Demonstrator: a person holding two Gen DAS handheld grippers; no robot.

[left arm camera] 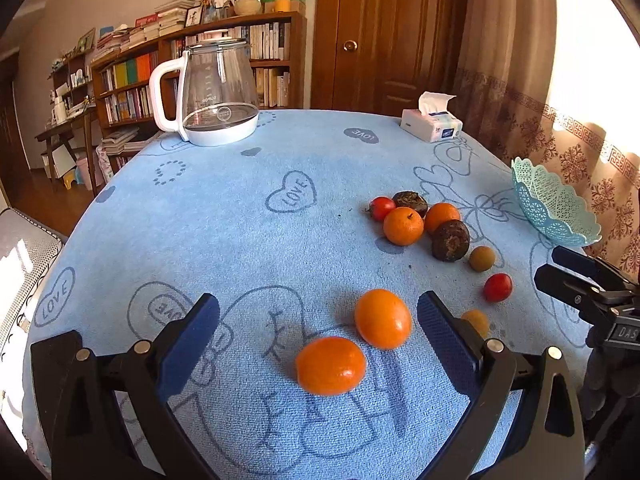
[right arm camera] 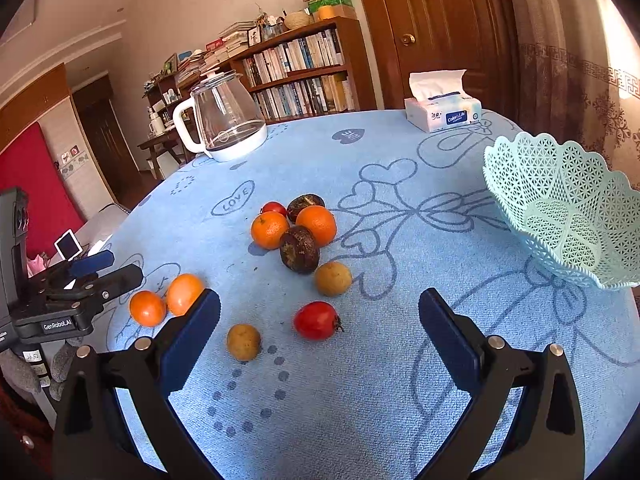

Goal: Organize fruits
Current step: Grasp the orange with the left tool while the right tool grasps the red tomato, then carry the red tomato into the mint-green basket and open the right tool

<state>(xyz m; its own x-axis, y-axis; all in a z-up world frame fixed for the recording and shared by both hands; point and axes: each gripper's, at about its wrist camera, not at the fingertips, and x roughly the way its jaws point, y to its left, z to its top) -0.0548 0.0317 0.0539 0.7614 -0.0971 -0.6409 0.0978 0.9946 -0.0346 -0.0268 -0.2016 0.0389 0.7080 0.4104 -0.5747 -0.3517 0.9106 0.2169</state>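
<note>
Several fruits lie on the blue tablecloth. My left gripper [left arm camera: 318, 320] is open and empty above two oranges [left arm camera: 331, 365] [left arm camera: 383, 319], which lie between its fingers. My right gripper [right arm camera: 319, 320] is open and empty, with a red tomato [right arm camera: 317, 320] and a tan longan [right arm camera: 243, 341] just ahead between its fingers. Farther off sits a cluster: two oranges [right arm camera: 269, 229] [right arm camera: 317, 225], two dark brown fruits [right arm camera: 299, 249], a small tomato [right arm camera: 274, 208] and another longan [right arm camera: 333, 278]. The empty pale blue lattice basket [right arm camera: 568, 208] stands at the right edge.
A glass kettle [left arm camera: 216, 92] with white base and handle stands at the far left of the table. A tissue box [right arm camera: 442, 110] sits at the far side. Each gripper shows in the other's view, the left one [right arm camera: 86, 276] at left. Bookshelves and a door lie behind.
</note>
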